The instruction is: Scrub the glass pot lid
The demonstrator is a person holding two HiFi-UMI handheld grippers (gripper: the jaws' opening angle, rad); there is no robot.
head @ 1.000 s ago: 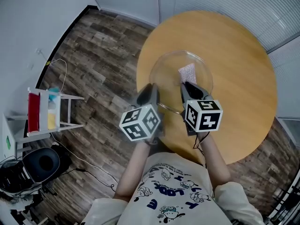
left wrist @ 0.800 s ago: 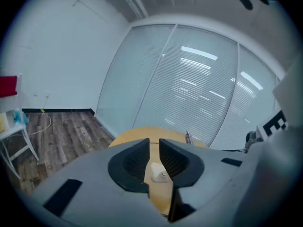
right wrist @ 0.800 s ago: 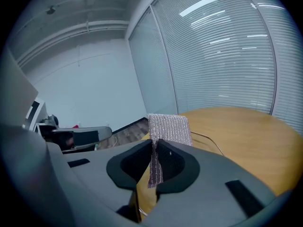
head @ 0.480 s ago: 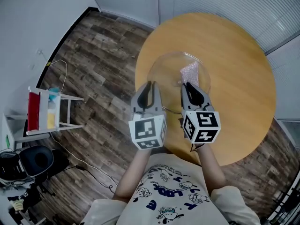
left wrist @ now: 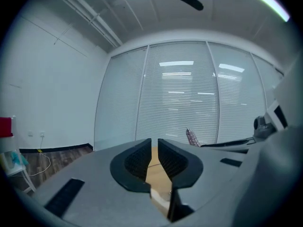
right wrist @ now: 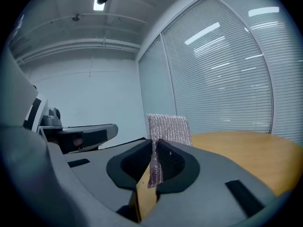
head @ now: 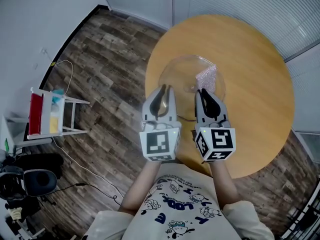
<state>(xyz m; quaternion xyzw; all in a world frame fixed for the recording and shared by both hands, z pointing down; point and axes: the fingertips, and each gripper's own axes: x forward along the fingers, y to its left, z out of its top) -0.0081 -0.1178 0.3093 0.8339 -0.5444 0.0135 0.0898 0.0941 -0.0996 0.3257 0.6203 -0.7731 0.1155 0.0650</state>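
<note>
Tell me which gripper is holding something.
The right gripper: its jaws pinch the silvery mesh scrub pad, which sticks up above them. On the left gripper the jaws have just closed with nothing visible between them.

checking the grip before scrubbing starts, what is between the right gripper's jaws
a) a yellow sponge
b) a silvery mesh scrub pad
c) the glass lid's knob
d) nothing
B: in the right gripper view, the right gripper is closed on a silvery mesh scrub pad, which sticks up above its jaws.
</note>
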